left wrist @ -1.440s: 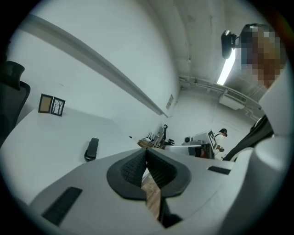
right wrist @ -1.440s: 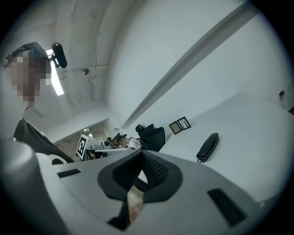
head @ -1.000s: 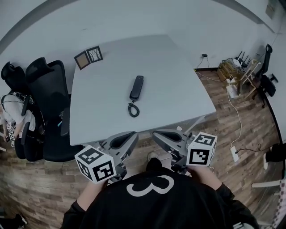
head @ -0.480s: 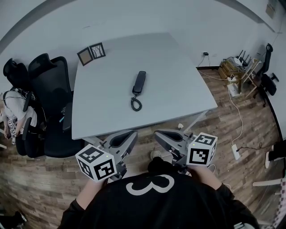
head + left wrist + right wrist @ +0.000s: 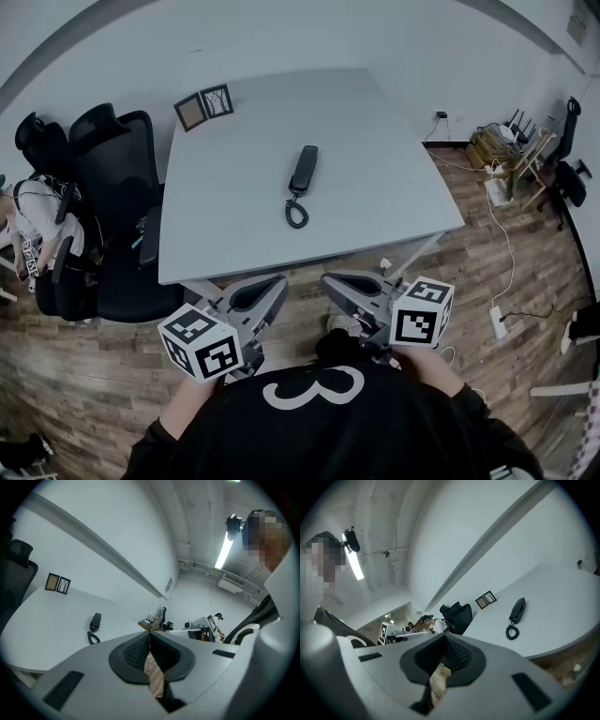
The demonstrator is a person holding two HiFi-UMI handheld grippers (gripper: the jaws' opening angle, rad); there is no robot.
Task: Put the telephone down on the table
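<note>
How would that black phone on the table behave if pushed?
The telephone looks like rigid plastic lying flat, so it would probably slide rather than roll or tip. Its coiled cord seems floppy and would likely trail behind.

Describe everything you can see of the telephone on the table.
The telephone is a dark, slim handset that looks like plastic. It lies flat near the middle of the pale grey table, its length running toward the far edge. A short coiled cord bunches in a loop at its near end. No base unit shows. Only the table touches it.
</note>
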